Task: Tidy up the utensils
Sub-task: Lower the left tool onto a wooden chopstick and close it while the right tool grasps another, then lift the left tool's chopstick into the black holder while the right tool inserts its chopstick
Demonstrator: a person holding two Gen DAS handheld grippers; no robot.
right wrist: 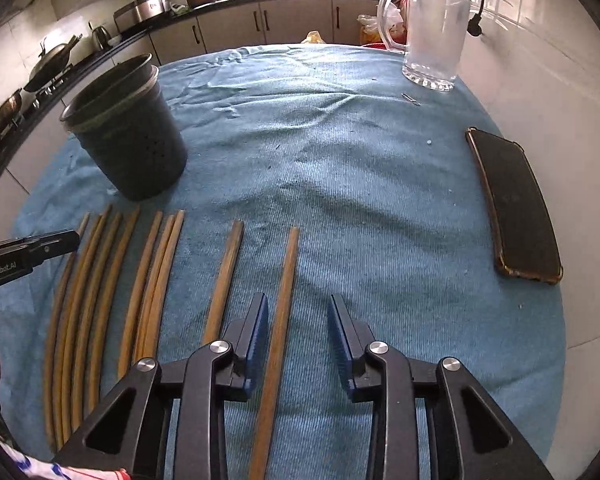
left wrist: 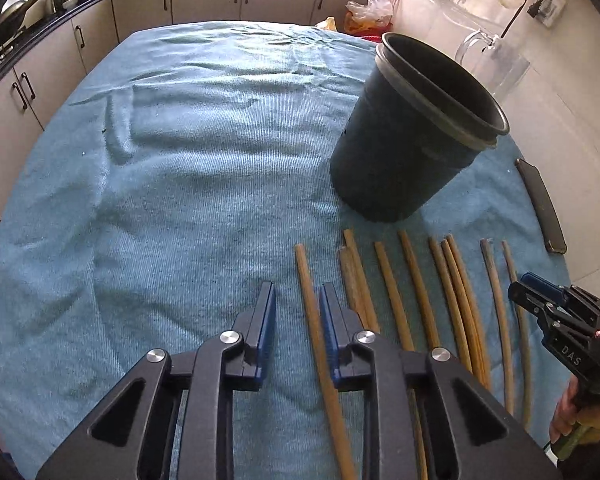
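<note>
Several wooden chopsticks (left wrist: 420, 288) lie side by side on the blue towel (left wrist: 204, 152), in front of a black utensil holder (left wrist: 412, 140) that stands upright. My left gripper (left wrist: 297, 300) straddles the leftmost chopstick (left wrist: 305, 276); the stick lies close to the right pad, with a gap on both sides. My right gripper (right wrist: 299, 312) straddles the rightmost chopstick (right wrist: 290, 264), which runs near its left pad, untouched. The holder (right wrist: 128, 140) appears at the left in the right wrist view. Each view shows the other gripper at its edge: the right one (left wrist: 524, 286), the left one (right wrist: 70, 242).
A dark phone (right wrist: 512, 208) lies on the towel's right side, and a clear glass pitcher (right wrist: 432, 40) stands at the far right. Kitchen cabinets and a stove with pans run along the back and left. Plastic bags (left wrist: 370, 14) sit behind the table.
</note>
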